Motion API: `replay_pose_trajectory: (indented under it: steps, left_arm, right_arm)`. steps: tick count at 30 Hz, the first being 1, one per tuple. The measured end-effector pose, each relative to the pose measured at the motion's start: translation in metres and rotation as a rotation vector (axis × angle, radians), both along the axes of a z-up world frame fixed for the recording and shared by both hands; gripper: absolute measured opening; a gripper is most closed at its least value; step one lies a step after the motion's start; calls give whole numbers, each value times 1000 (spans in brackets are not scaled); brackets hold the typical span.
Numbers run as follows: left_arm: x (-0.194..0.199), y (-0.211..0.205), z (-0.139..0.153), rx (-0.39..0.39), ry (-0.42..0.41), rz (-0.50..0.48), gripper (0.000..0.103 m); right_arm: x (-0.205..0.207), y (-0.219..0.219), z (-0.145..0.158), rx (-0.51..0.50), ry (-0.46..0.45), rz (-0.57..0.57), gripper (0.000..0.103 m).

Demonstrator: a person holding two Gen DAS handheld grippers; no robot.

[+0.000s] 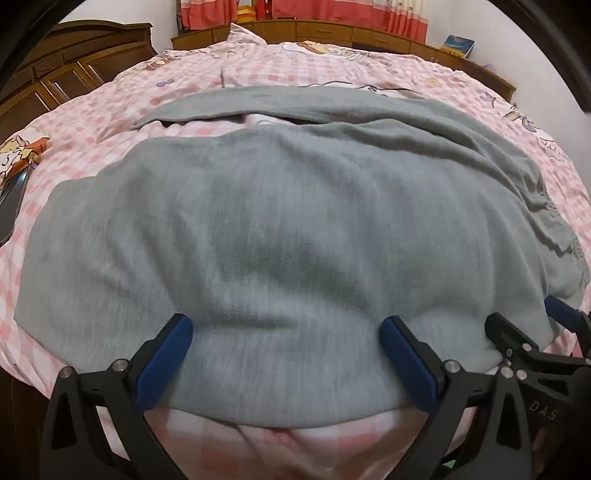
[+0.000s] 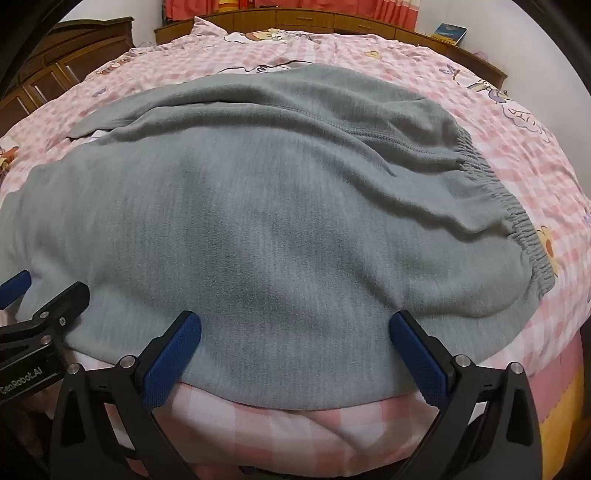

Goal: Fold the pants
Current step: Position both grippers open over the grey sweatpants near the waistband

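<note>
Grey fleece pants [image 1: 280, 229] lie spread on the pink checked bed cover [image 1: 92, 110], legs towards the left, one leg folded over the other. The elastic waistband [image 2: 517, 206] is at the right. My left gripper [image 1: 286, 332] is open, its blue pads resting on the near edge of the pants, fabric between the jaws. My right gripper [image 2: 295, 328] is open in the same way on the near edge, closer to the waistband. Each gripper shows at the edge of the other's view: the right gripper [image 1: 539, 332] and the left gripper [image 2: 44, 295].
The bed cover [image 2: 498, 110] fills both views. A wooden wardrobe [image 1: 55, 66] stands at the left, a wooden headboard shelf [image 1: 332, 33] at the back with red curtains [image 1: 369, 14] above. A dark flat object [image 1: 11, 206] lies at the bed's left edge.
</note>
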State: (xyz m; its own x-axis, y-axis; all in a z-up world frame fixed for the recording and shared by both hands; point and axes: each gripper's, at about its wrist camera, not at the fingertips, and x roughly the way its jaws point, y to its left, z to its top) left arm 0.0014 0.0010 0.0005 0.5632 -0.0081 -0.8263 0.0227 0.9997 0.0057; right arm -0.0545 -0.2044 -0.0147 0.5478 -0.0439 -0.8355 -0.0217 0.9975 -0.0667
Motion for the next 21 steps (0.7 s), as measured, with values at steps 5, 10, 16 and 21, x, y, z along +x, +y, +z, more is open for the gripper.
replay_pose_trajectory:
  steps: [5,10,16,21]
  left_arm:
    - [4,2,1,3,-11,9,103]
    - [-7,-3,-2,15,-41,11,103]
    - [-5,-1,-1,11,-35,12,103]
    - [-5,-2,-1,11,-35,13,103]
  right_arm:
    - [0,0,1,-4,0,1,103]
    - [-1,0,0,-5,-2,-1,103]
    - [-2,0,0,-6,-5,0,103]
    - [-2,0,0,-6,-6,0,103]
